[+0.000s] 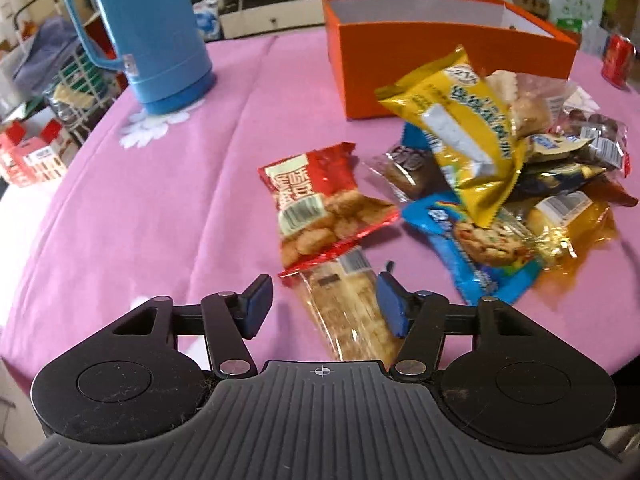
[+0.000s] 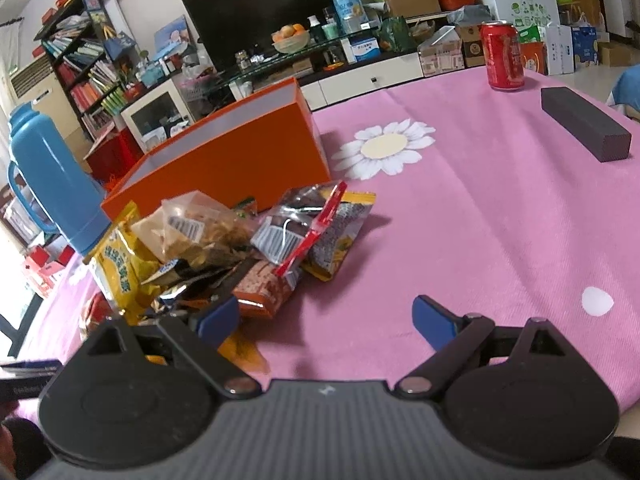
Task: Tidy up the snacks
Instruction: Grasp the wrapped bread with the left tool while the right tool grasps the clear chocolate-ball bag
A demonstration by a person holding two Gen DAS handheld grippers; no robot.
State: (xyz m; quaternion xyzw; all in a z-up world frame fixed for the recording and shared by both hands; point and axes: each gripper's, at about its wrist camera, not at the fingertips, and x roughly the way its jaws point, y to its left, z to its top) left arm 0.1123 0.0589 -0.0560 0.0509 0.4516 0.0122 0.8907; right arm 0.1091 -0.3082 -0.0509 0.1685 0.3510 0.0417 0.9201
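Observation:
A pile of snack packets lies on the pink tablecloth in front of an open orange box (image 1: 448, 64), which also shows in the right wrist view (image 2: 240, 156). In the left wrist view my left gripper (image 1: 324, 304) is open, its blue pads on either side of a clear cracker packet (image 1: 352, 312) that lies under a red snack packet (image 1: 320, 208). A yellow packet (image 1: 460, 136) tops the pile, above a blue cookie packet (image 1: 472, 248). My right gripper (image 2: 326, 320) is open and empty over bare cloth, just right of the pile (image 2: 248, 248).
A blue thermos (image 1: 148, 32) stands at the back left, also in the right wrist view (image 2: 52, 184). A red can (image 2: 502, 56) and a dark grey block (image 2: 584, 128) sit at the far right. The table edge curves along the left.

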